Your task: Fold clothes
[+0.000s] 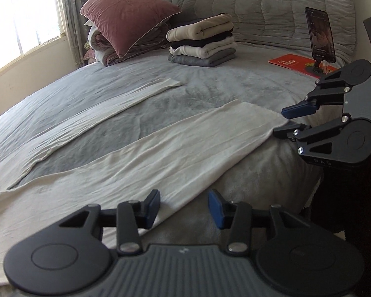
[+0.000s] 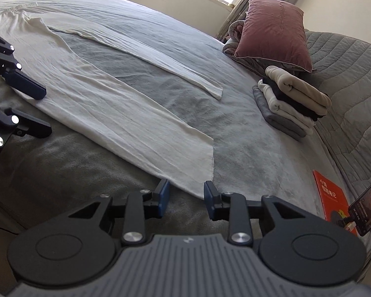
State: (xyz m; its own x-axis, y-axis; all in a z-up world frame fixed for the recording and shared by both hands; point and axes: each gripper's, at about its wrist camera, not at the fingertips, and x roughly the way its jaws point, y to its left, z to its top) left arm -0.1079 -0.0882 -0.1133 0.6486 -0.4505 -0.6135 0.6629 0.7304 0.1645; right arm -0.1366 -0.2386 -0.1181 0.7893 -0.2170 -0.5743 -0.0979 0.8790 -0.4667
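A pair of white long trousers [image 1: 136,153] lies flat on the grey bed [image 1: 210,86], its two legs spread apart. My left gripper [image 1: 184,206] is open at the near leg's side edge, and the hem of that edge runs between its fingers. The gripper also shows at the left of the right wrist view, as the left gripper [image 2: 37,109], turned on its side. My right gripper [image 2: 186,198] is open at the near leg's cuff, whose corner [image 2: 205,190] lies between the fingers without being pinched. The far leg [image 2: 160,57] lies untouched.
A stack of folded clothes [image 1: 202,39] sits near the quilted headboard [image 1: 272,7], beside a maroon pillow [image 1: 128,17] on rolled bedding. A phone on a stand [image 1: 320,34] and a red booklet [image 1: 291,61] lie at the right. A window [image 1: 24,19] is at the left.
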